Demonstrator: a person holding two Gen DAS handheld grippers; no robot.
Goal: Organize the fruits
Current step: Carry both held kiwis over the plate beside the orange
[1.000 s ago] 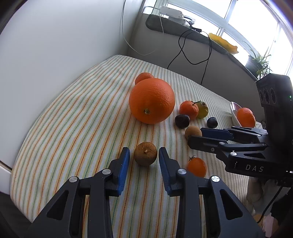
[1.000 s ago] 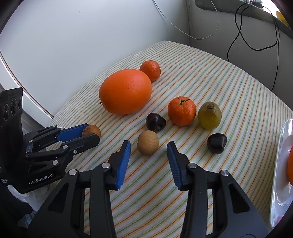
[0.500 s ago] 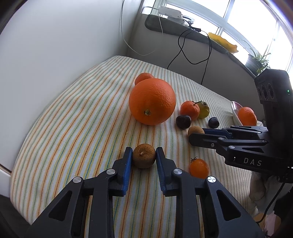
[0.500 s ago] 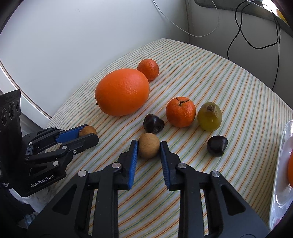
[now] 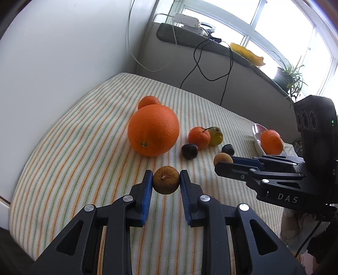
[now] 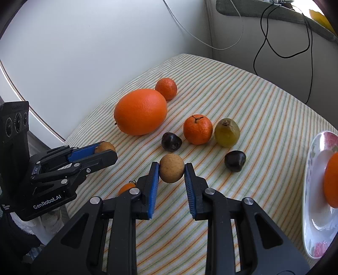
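Fruits: we see a brown round fruit (image 5: 166,182) pinched by the left gripper (image 5: 166,186) and a tan one (image 6: 171,171) by the right gripper (image 6: 171,175), jaws shut on each, just above the striped bench cloth (image 6: 264,110). Smooth, round skins may squirt out, rolling toward the dark plum (image 6: 171,141).

A white wall (image 5: 63,52) stands behind the worktop (image 5: 63,148), which has a cloth with thin orange and green stripes. A lower grey wall (image 5: 169,69) meets it in the corner. On top of that is a dark ledge (image 5: 169,33) with a white box (image 5: 186,20). A white wire (image 5: 135,55) and black wires (image 5: 196,61) hang down. Big windows (image 5: 274,25) let in bright daylight. A green plant in a pot (image 5: 289,74) and something yellow (image 5: 247,54) sit by the glass.
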